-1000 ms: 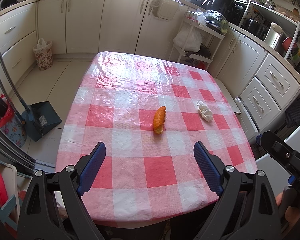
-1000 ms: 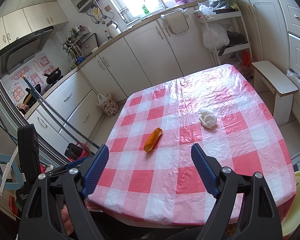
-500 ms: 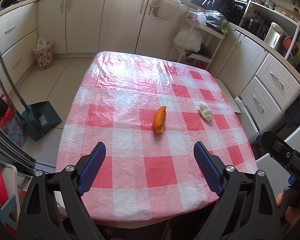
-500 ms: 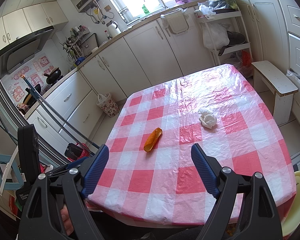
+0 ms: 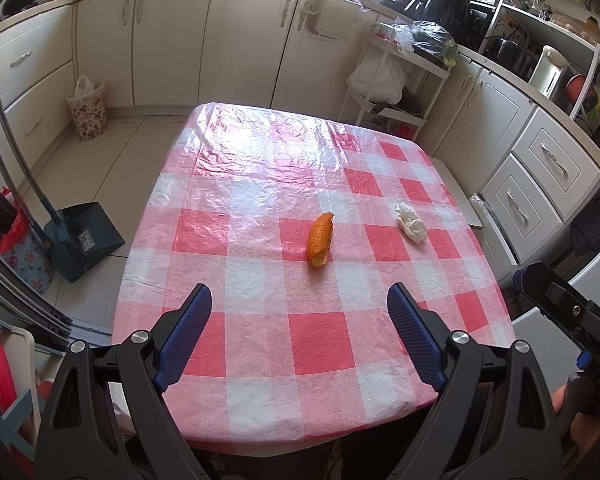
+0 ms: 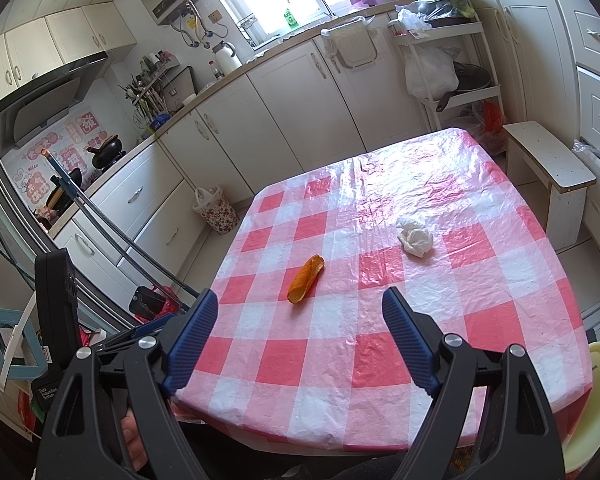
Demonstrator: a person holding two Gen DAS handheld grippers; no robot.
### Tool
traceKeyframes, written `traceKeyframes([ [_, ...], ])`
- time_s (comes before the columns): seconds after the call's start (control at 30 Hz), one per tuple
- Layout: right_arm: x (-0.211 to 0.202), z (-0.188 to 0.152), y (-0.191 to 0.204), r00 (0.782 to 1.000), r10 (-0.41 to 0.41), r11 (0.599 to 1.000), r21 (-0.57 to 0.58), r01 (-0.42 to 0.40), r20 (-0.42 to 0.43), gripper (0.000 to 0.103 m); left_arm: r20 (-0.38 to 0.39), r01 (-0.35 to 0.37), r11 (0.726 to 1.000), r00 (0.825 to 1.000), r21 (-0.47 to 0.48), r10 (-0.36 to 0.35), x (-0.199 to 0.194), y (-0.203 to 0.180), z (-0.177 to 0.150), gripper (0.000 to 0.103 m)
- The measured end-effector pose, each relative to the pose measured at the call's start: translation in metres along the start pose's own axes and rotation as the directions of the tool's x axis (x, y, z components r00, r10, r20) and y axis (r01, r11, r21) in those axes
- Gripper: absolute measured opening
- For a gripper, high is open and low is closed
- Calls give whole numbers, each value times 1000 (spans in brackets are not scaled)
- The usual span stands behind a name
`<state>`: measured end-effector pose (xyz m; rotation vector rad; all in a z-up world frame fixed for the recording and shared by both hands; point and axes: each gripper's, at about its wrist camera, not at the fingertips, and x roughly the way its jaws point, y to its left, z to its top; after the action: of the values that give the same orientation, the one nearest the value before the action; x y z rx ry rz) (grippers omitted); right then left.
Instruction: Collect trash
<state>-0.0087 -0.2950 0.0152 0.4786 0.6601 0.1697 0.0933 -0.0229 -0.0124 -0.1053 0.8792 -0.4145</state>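
Observation:
An orange peel [image 5: 319, 239] [image 6: 305, 279] lies near the middle of the table with the red-and-white checked cloth [image 5: 260, 340] [image 6: 500, 320]. A crumpled white tissue [image 5: 410, 228] [image 6: 415, 237] lies to its right. My left gripper [image 5: 300, 300] hangs open over the near edge of the table, nothing between its blue pads. My right gripper [image 6: 300, 304] is open too, also held short of both scraps. In the left wrist view the right gripper's body [image 5: 556, 296] shows at the right edge.
A floral waste basket with a white liner [image 5: 86, 109] [image 6: 216, 210] stands on the floor by the far cabinets. A blue dustpan [image 5: 80, 240] sits left of the table. A white rack [image 5: 396, 80] and a low stool [image 6: 548, 176] stand beyond the table's far right.

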Motion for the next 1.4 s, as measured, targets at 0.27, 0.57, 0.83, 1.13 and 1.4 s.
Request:
traceKeyframes([
  [0.27, 0, 0, 0, 1000, 0, 1000, 0, 0, 0, 82, 0, -1, 1000, 1000, 2, 1, 0, 1, -1, 86],
  [0.57, 0, 0, 0, 1000, 0, 1000, 0, 0, 0, 82, -1, -1, 1000, 1000, 3, 1, 0, 1, 0, 86],
  [0.83, 0, 0, 0, 1000, 0, 1000, 0, 0, 0, 82, -1, -2, 1000, 1000, 2, 2, 0, 1, 0, 86],
  [1.13, 0, 0, 0, 1000, 0, 1000, 0, 0, -1, 82, -1, -3, 1000, 1000, 2, 3, 0, 1, 0, 86],
  [1.4, 0, 0, 0, 1000, 0, 1000, -1, 0, -1, 82, -1, -3, 1000, 1000, 2, 3, 0, 2, 0, 86],
])
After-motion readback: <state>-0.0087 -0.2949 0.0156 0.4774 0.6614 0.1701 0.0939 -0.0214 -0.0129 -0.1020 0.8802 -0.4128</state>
